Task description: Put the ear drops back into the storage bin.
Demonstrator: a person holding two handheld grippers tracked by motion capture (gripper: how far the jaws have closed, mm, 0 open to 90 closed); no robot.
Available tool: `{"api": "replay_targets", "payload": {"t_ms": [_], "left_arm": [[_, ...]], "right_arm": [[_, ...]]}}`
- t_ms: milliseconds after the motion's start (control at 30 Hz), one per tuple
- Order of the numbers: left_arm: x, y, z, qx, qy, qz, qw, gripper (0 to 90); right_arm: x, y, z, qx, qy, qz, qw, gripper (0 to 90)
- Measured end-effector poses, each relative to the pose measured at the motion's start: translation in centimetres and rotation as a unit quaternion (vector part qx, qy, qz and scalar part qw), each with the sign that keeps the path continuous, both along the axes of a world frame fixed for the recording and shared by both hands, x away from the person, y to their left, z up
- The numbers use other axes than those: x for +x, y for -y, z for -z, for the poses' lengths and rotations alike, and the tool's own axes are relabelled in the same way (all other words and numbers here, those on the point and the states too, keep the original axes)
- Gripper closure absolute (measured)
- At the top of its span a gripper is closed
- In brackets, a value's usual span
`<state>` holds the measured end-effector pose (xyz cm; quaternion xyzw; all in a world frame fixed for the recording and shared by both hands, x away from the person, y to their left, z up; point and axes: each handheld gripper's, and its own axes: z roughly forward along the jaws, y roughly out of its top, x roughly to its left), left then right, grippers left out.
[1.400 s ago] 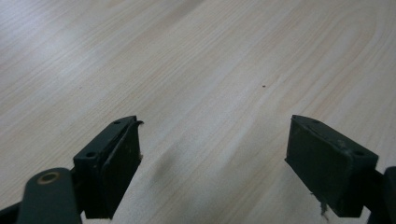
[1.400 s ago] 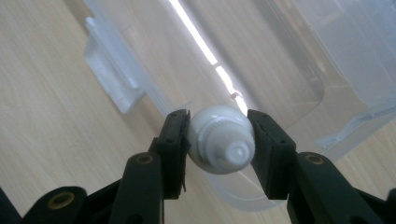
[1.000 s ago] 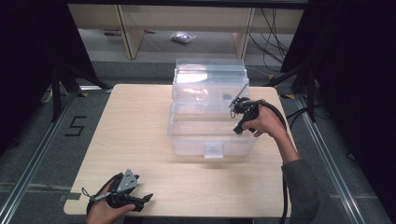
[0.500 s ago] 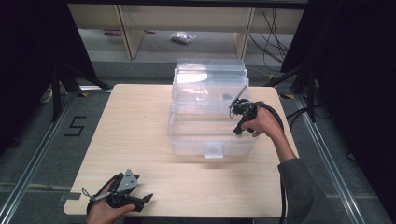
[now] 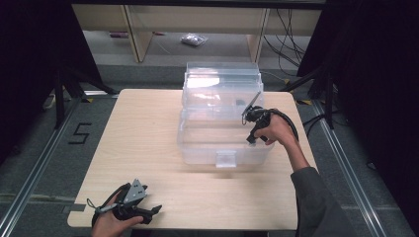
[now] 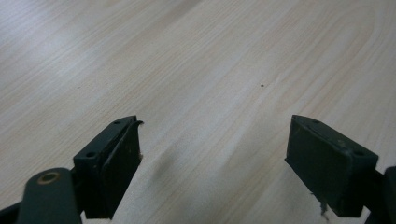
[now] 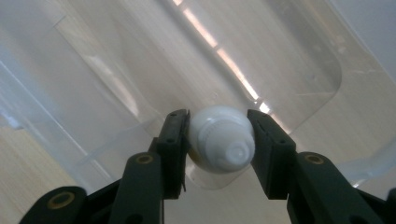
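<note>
Wooden table (image 5: pixel 148 128); white bottle (image 7: pixel 220 139) in right tool (image 7: pixel 219 140).

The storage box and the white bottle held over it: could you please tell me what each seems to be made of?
The storage box looks like clear, glossy plastic: the table's wood grain shows through its walls, which catch bright reflections. The white bottle, clamped in the right gripper, seems smooth opaque plastic with a soft sheen, though the blur leaves that open.

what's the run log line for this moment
right gripper: shut on white bottle | over open clear bin | left gripper: open, empty, low over table
</note>
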<state>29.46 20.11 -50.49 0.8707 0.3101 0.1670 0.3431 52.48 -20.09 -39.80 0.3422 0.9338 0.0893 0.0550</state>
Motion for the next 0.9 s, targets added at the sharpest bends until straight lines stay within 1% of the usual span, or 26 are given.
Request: {"api": "replay_targets", "payload": {"t_ms": [33, 67, 100, 133, 167, 200, 233, 267, 333, 367, 400, 433, 467, 500, 533, 600, 633, 700, 733, 767, 833, 867, 900], "left_arm": [[0.0, 0.0, 0.0, -0.003, -0.001, -0.001, 1.0, 17.3], [0.0, 0.0, 0.0, 0.003, 0.0, 0.001, 1.0, 17.3], [0.0, 0.0, 0.0, -0.005, -0.001, -0.001, 1.0, 17.3], [0.0, 0.0, 0.0, -0.005, -0.001, -0.001, 1.0, 17.3], [0.0, 0.0, 0.0, 0.002, 0.0, 0.001, 1.0, 17.3], [0.0, 0.0, 0.0, -0.004, -0.001, -0.001, 1.0, 17.3], [-0.1, 0.0, 0.0, -0.005, -0.002, -0.001, 1.0, 17.3], [0.0, 0.0, 0.0, -0.001, 0.0, -0.001, 1.0, 17.3], [0.0, 0.0, 0.0, 0.0, -0.001, 0.0, 1.0, 17.3], [0.0, 0.0, 0.0, 0.0, 0.0, 0.0, 1.0, 17.3], [0.0, 0.0, 0.0, 0.0, 0.0, 0.0, 1.0, 17.3], [0.0, 0.0, 0.0, 0.0, 0.0, -0.001, 1.0, 17.3], [0.0, 0.0, 0.0, 0.001, 0.0, 0.0, 1.0, 17.3], [0.0, 0.0, 0.0, 0.001, 0.0, 0.0, 1.0, 17.3], [0.0, 0.0, 0.0, 0.0, 0.0, 0.0, 1.0, 17.3], [0.0, 0.0, 0.0, 0.0, 0.0, 0.0, 1.0, 17.3], [0.0, 0.0, 0.0, 0.002, 0.0, 0.001, 1.0, 17.3], [0.0, 0.0, 0.0, 0.001, 0.0, 0.001, 1.0, 17.3], [0.0, 0.0, 0.0, 0.002, 0.0, 0.001, 1.0, 17.3], [0.0, 0.0, 0.0, 0.0, -0.001, 0.0, 1.0, 17.3], [0.0, 0.0, 0.0, 0.0, -0.001, 0.0, 1.0, 17.3], [0.0, 0.0, 0.0, 0.0, -0.001, 0.0, 1.0, 17.3], [0.0, 0.0, 0.0, 0.0, -0.001, 0.0, 1.0, 17.3]], "right_arm": [[0.1, 0.0, 0.2, 0.0, -0.001, 0.004, 1.0, 60.3], [0.1, 0.0, 0.4, -0.002, 0.0, 0.005, 1.0, 60.3], [0.0, -0.2, 0.7, -0.006, -0.018, 0.025, 0.9995, 60.3], [0.0, -0.2, 0.7, -0.006, -0.018, 0.025, 0.9995, 60.3], [0.1, -0.1, 0.8, -0.008, -0.018, 0.023, 0.9996, 60.3], [0.2, -0.1, 1.0, -0.007, -0.011, 0.018, 0.9997, 60.3], [0.4, 0.1, 1.2, -0.012, -0.012, 0.002, 0.9999, 60.2], [0.2, -0.2, 1.3, -0.014, -0.024, 0.03, 0.9992, 60.3], [0.2, -0.2, 1.4, -0.013, -0.024, 0.032, 0.9991, 60.3], [0.3, -0.2, 1.7, -0.017, -0.021, 0.021, 0.9994, 60.2], [0.2, -0.3, 1.7, -0.021, -0.025, 0.03, 0.999, 60.2], [0.3, -0.3, 1.8, -0.024, -0.027, 0.028, 0.999, 60.3], [0.6, -0.1, 2.0, -0.022, -0.013, -0.002, 0.9997, 60.2], [0.6, -0.1, 2.0, -0.022, -0.013, -0.002, 0.9997, 60.2], [0.5, -0.4, 2.0, -0.023, -0.03, 0.026, 0.9989, 60.2], [0.5, -0.5, 2.1, -0.024, -0.028, 0.03, 0.9989, 60.2], [0.7, -0.4, 2.3, -0.024, -0.028, 0.022, 0.9991, 60.2], [0.7, -0.4, 2.4, -0.023, -0.026, 0.023, 0.9991, 60.2], [0.6, -0.6, 2.4, -0.025, -0.033, 0.038, 0.9984, 60.2], [0.7, -0.5, 2.5, -0.025, -0.03, 0.032, 0.9987, 60.2], [0.9, -0.4, 2.7, -0.026, -0.031, 0.029, 0.9988, 60.2], [0.9, -0.4, 2.7, -0.028, -0.031, 0.032, 0.9986, 60.2], [0.9, -0.4, 2.8, -0.029, -0.037, 0.037, 0.9982, 60.2]]}}
